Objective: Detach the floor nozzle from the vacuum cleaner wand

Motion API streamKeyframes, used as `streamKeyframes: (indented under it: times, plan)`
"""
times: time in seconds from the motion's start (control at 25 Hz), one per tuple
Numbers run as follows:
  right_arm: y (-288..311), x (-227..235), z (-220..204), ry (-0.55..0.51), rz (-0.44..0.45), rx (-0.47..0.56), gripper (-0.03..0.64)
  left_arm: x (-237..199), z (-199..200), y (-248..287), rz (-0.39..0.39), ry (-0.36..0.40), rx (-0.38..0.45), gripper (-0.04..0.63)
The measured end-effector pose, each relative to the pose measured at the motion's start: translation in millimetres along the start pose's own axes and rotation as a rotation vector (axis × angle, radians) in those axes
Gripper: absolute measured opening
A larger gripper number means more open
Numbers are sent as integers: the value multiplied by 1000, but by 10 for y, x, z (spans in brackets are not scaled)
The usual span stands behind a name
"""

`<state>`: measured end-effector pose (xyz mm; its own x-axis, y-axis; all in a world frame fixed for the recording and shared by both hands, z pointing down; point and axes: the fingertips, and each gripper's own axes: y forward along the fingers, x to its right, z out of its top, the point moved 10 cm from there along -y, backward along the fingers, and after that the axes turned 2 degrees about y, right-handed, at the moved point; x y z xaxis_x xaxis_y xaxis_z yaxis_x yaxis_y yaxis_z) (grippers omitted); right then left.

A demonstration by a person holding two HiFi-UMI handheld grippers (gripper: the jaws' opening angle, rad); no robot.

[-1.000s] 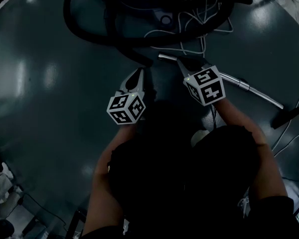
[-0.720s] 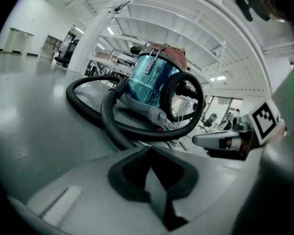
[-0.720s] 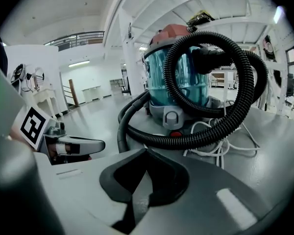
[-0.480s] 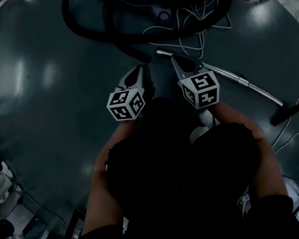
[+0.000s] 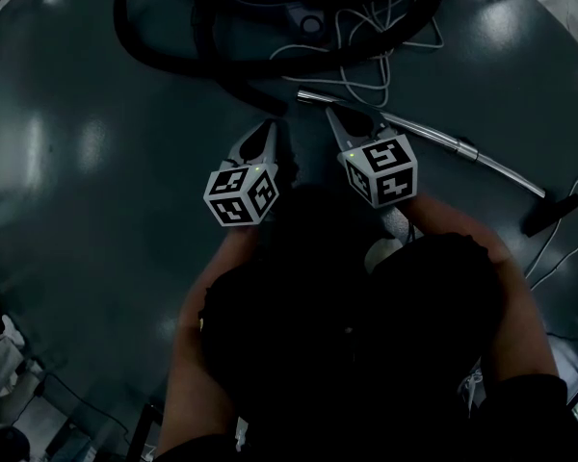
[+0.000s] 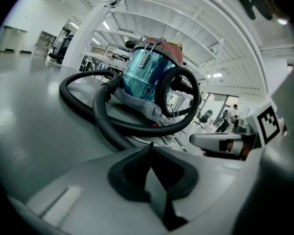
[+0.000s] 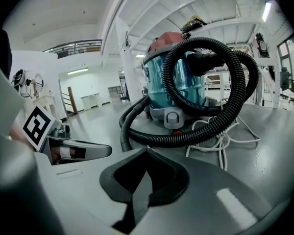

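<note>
2 sets of jaws are pressed together with nothing between them, on the left gripper point(image 6: 151, 147) and the right gripper point(image 7: 147, 151) alike, just as they were a second ago. what has changed is small. in the head view the right gripper's marker cube point(image 5: 380, 169) has rolled a little. its tips have slid off the shiny tube toward the person, so they now sit just on the near side of the wand point(image 5: 433, 139) rather than across it. the left gripper has hardly shifted and points at the bare floor point(image 5: 87, 152) beside the black hose point(image 5: 164, 56).

the wand lies flat where it lay, with 1 end near the hose's end and the white cable point(image 5: 366, 83) and the other running off to the right. at that far end a dark block point(image 5: 551, 214), likely the floor nozzle, lies just beside the tube's tip. it is too dark and small to tell whether the 2 are joined or apart. beyond them stands the vacuum cleaner point(image 7: 176, 72).

my judgement is that neither gripper is near the nozzle end, nothing is gripped, and the small drift off the tube does nothing to the joint. the scene fits hands settling before reaching for the wand as well as hands that have let go of it.
</note>
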<state>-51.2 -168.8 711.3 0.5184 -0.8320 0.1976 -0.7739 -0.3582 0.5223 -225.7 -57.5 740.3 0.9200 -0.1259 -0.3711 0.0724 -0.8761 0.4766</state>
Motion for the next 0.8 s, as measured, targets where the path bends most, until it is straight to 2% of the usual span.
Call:
streamKeyframes:
  times: [0.52,0.8]
  plan:
    - [9,2,51,10,0,17,-5,-2,56,-26,4,9,-4,11]
    - [67,-43,84,-20,16,25,-5,-80,52,-30,15,0,-4,11]
